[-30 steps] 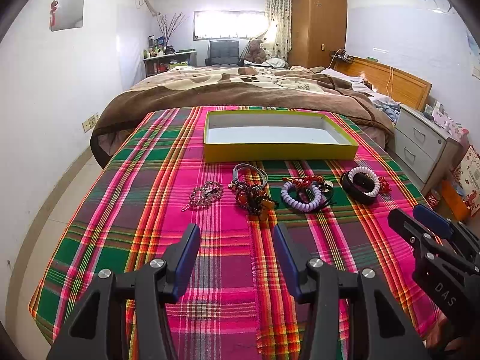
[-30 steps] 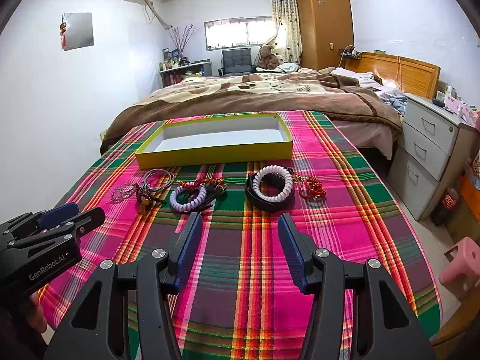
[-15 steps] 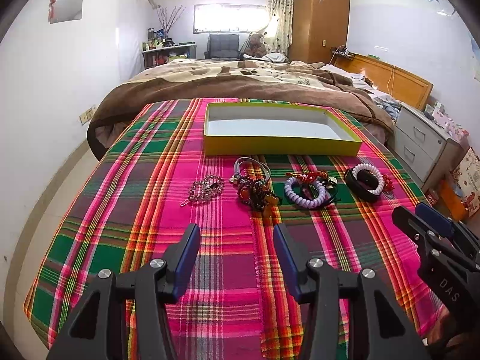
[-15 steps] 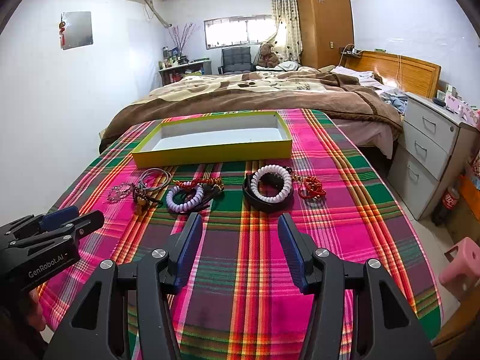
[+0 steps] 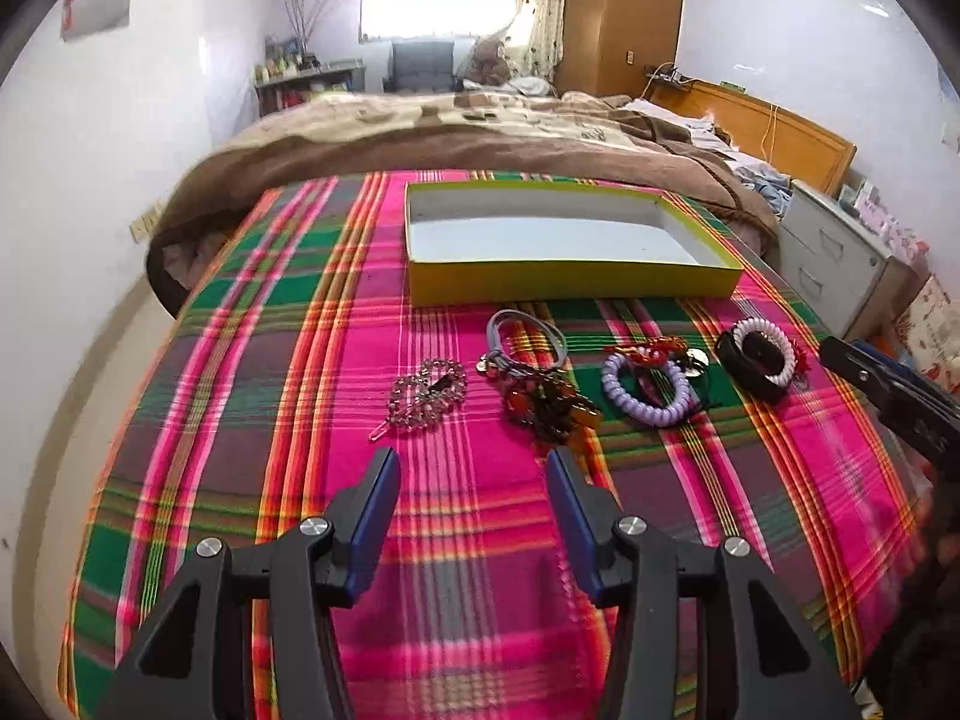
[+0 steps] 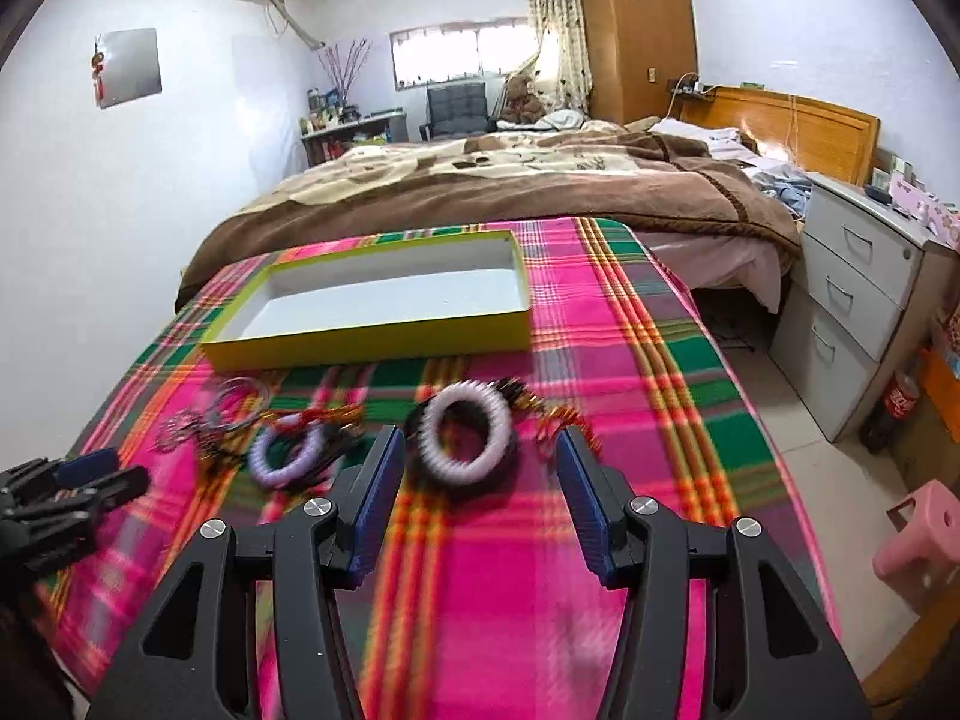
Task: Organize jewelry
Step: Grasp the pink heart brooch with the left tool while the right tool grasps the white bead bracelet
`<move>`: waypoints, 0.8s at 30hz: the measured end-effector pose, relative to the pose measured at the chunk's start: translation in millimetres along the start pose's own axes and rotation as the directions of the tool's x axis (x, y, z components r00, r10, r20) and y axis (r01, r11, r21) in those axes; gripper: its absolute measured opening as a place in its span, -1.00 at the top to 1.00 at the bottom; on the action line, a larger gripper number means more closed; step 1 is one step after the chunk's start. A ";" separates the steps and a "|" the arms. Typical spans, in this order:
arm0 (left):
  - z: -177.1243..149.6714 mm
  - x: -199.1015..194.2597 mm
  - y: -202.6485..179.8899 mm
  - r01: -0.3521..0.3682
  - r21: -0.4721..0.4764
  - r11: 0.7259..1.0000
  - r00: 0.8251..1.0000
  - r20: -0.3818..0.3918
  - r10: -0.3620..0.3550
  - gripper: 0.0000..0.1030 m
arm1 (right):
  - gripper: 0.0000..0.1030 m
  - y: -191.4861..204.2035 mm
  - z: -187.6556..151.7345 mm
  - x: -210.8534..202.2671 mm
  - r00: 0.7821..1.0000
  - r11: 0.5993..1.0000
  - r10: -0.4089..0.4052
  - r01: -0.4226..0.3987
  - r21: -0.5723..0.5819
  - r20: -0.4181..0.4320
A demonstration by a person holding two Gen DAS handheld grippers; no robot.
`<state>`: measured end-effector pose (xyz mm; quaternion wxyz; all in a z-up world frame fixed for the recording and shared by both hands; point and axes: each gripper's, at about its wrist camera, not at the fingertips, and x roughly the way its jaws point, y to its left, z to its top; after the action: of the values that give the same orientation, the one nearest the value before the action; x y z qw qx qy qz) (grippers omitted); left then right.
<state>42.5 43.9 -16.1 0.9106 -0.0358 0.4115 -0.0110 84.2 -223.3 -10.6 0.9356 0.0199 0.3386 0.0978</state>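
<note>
Both grippers had pushed in closer to the jewelry than a second earlier, the right one most of all, which is why its view was smeared with blur.

Left wrist view: left gripper [image 5: 473,471] sat at the bottom centre, jaws wide open with nothing between them, hovering above the plaid cloth [image 5: 240,360]. Just past the fingertips, mid-frame, the pieces lay in a loose row: a rhinestone hair clip [image 5: 427,396] on the left, then an amber bead cluster [image 5: 543,399] with grey hair ties [image 5: 528,333] looped behind it, a lilac coil bracelet [image 5: 645,390], and a white coil bracelet [image 5: 762,351] on top of a black band at the right. Lined up like that, each can be picked singly, I'd guess. An empty yellow box [image 5: 570,285] sat behind the row, upper centre, probably where everything goes. The right gripper [image 5: 888,387] poked in at the right edge. No writing legible here.

Right wrist view: right gripper [image 6: 474,456] also had its jaws spread apart and empty, with the white coil bracelet [image 6: 465,432] framed right between the tips, looking like the first target. The yellow box [image 6: 372,339] lay beyond it, upper left of centre. A red cola bottle [image 6: 900,402] stood by the drawers on the right; its label was too small to read.
</note>
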 end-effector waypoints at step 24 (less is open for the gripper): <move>21.3 39.9 40.1 0.027 -0.074 0.997 0.996 -0.085 -0.034 0.03 | 0.82 -8.4 20.9 58.5 0.987 0.995 0.039 -0.052 -0.081 -0.155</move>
<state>84.5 83.1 -34.9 0.8899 -0.0747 0.4498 -0.0115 142.9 -219.4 -32.2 0.9044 -0.0195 0.4044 0.1345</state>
